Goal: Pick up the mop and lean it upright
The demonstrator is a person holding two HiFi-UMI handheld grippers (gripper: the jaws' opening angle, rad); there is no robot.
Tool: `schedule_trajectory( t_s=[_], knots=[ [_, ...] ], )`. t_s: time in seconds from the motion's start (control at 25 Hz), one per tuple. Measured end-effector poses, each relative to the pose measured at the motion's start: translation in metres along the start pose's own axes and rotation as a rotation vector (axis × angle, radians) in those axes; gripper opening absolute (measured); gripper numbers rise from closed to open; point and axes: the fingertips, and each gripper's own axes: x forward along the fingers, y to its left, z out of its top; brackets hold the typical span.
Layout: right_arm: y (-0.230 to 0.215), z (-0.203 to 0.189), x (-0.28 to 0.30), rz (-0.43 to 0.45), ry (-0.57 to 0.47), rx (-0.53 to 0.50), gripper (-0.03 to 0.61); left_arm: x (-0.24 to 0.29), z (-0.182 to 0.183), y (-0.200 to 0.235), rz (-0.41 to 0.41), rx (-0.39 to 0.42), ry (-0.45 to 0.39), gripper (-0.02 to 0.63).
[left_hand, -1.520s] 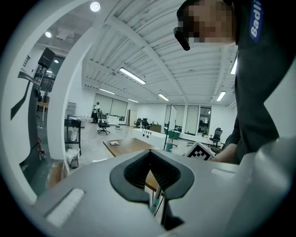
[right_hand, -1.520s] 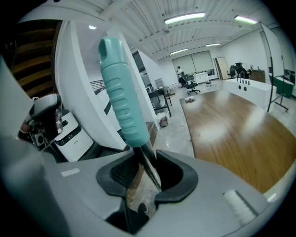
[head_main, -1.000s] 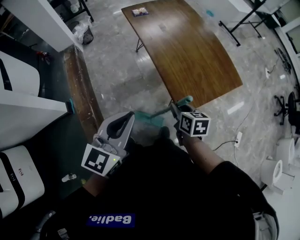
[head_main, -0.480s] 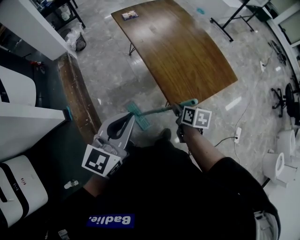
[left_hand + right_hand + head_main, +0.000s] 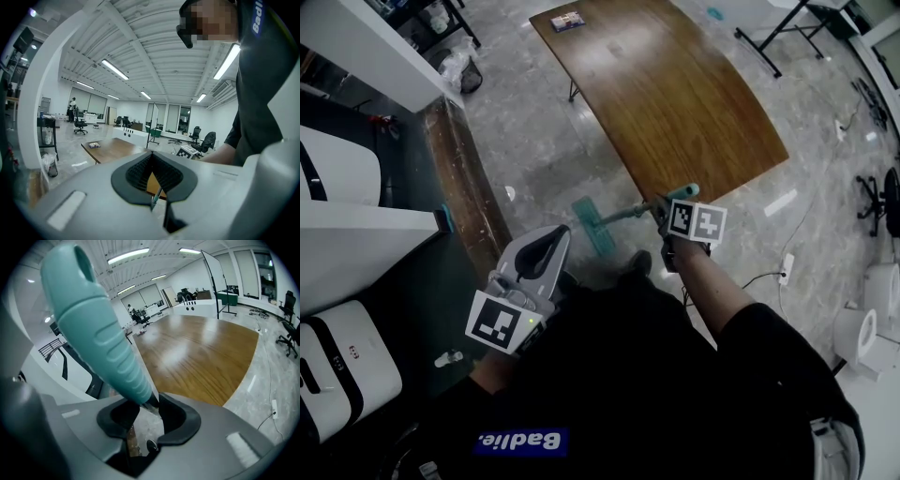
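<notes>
Mop looks light and stiff but head-heavy, best held where the right gripper clamps it below the ribbed teal grip; the left gripper is closed, empty.

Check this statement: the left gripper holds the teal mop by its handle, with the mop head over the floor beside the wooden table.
Wrong gripper. The right gripper holds the teal mop by its handle, as the right gripper view shows; the left gripper is shut and empty. The mop head is over the floor beside the wooden table.
</notes>
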Motion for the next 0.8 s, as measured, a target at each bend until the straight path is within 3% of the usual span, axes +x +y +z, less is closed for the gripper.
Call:
schedule_trajectory(
  t_s=[0.36, 0.6, 0.8],
  knots=[
    [-0.001, 0.010, 0.009, 0.018, -0.038, -0.040, 0.141, 0.010, -0.002, 0.000, -0.010, 0.005, 0.016, 0.020],
    [0.006, -0.001, 0.016, 0.049, -0.010, -0.060, 0.249, 0.014, -0.001, -0.003, -0.015, 0.013, 0.026, 0.020],
    [0.006, -0.008, 0.016, 0.047, 0.006, -0.063, 0.275, 0.014, 0.000, -0.002, -0.018, 0.013, 0.024, 0.020]
  ],
)
